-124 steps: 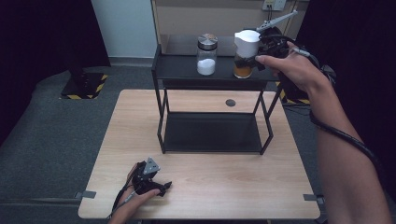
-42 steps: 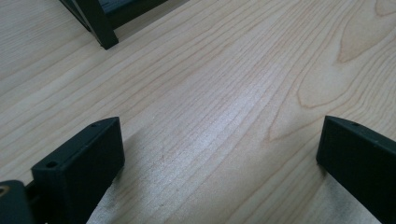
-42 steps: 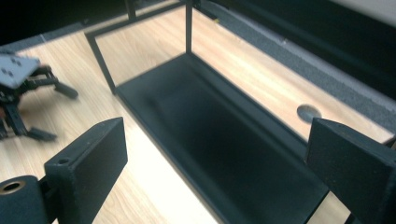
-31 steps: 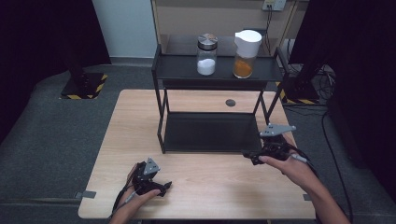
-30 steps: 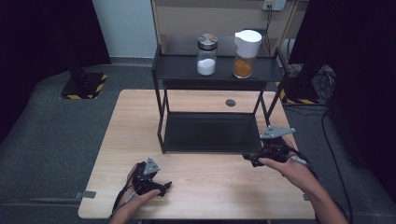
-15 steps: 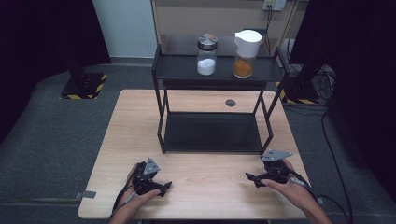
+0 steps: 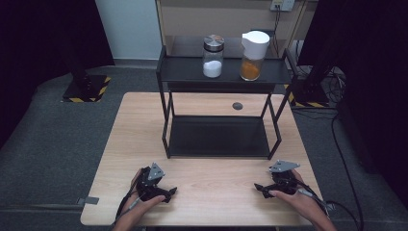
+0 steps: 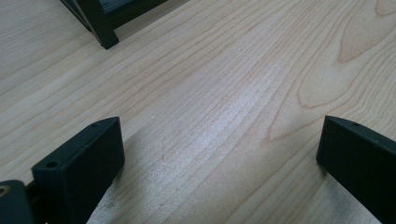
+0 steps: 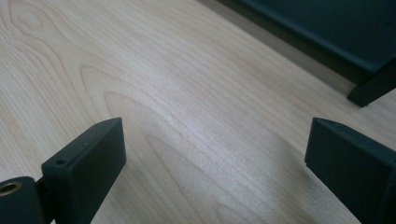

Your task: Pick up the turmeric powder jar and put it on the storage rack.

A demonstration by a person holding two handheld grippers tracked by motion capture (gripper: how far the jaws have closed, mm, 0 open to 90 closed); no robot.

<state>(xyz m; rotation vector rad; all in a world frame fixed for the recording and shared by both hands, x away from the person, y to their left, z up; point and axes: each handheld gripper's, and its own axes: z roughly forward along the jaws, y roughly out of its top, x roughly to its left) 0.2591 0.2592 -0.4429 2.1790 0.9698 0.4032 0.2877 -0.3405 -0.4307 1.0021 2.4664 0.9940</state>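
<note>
My left gripper (image 7: 168, 192) rests on the wooden table (image 7: 144, 120) near its front edge, pointing right, open and holding nothing; its own view shows the jaws wide apart (image 8: 219, 158) over bare wood. My right gripper (image 7: 259, 186) lies low at the front right, pointing left, open with nothing between the jaws (image 9: 215, 158). On the top shelf of the black two-tier rack (image 7: 166, 130) stand a glass jar with white powder (image 7: 212, 56) and a white-lidded jar with orange powder (image 7: 252, 54).
A small dark round spot (image 7: 237, 106) lies on the table behind the rack. A rack foot (image 8: 105, 39) shows ahead of the left gripper, and the rack's lower shelf (image 9: 327, 28) ahead of the right. Cables (image 7: 337, 144) trail on the grey floor at right.
The right hand has come down from the jar on the top shelf to the front right of the table, sinking lower over the last second. The left gripper has stayed put.
</note>
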